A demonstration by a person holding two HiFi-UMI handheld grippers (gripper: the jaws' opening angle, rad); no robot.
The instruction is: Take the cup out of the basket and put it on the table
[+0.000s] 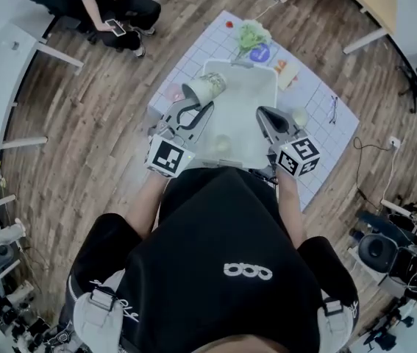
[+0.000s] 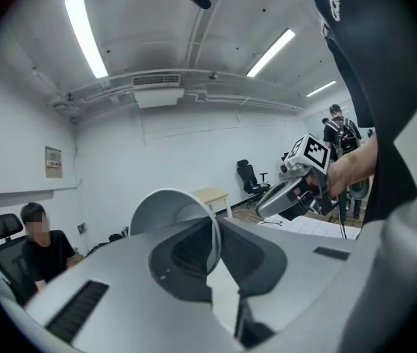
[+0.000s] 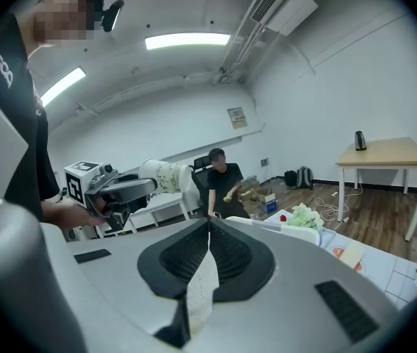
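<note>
A white cup with a green print (image 1: 208,87) hangs tilted over the far left corner of the white basket (image 1: 267,87), which stands on a grid-patterned mat. My left gripper (image 1: 191,95) is shut on the cup's rim. In the left gripper view the rim (image 2: 171,215) sits pinched between the pads, with the cup's mouth turned toward the camera. My right gripper (image 1: 271,120) hovers over the basket's near right side, shut with nothing in it. The right gripper view shows its jaws (image 3: 208,223) meeting, and beyond them the left gripper (image 3: 149,184) carrying the cup (image 3: 165,176).
The mat (image 1: 318,94) covers the table. A green leafy item (image 1: 251,34), a purple disc (image 1: 259,51) and a small red piece (image 1: 229,25) lie past the basket. Glasses (image 1: 333,109) lie at the mat's right. A person (image 1: 112,6) sits on the floor far left.
</note>
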